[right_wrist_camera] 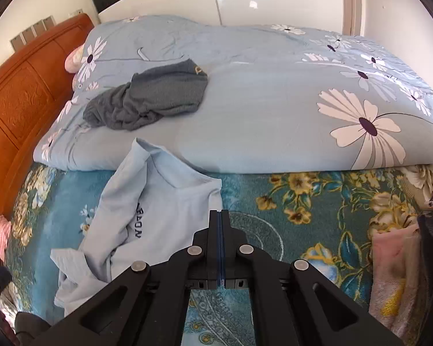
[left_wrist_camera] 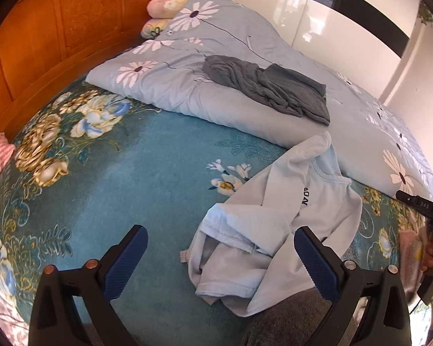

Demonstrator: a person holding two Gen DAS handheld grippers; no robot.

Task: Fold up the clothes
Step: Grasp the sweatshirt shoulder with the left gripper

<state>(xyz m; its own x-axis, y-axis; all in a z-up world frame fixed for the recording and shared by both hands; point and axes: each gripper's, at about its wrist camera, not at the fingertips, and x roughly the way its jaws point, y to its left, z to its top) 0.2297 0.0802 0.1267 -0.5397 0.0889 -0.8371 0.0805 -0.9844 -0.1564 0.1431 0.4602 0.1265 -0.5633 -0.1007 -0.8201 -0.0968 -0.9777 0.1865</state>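
A teal floral blanket (right_wrist_camera: pixel 274 201) covers the bed, plush-looking, with a puffy pale-blue daisy-print quilt (right_wrist_camera: pixel 259 109) heaped along its far side. A dark grey garment (right_wrist_camera: pixel 147 101) lies rumpled on the quilt. The light-blue shirt (left_wrist_camera: pixel 277 230) lies crumpled on the blanket — one sleeve against the quilt. Left gripper (left_wrist_camera: pixel 219 259) gapes wide, empty; right gripper (right_wrist_camera: pixel 220 219) pressed closed, holding nothing.

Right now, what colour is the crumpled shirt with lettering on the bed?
Pale blue shirt, dark lettering; clearest in the right wrist view.
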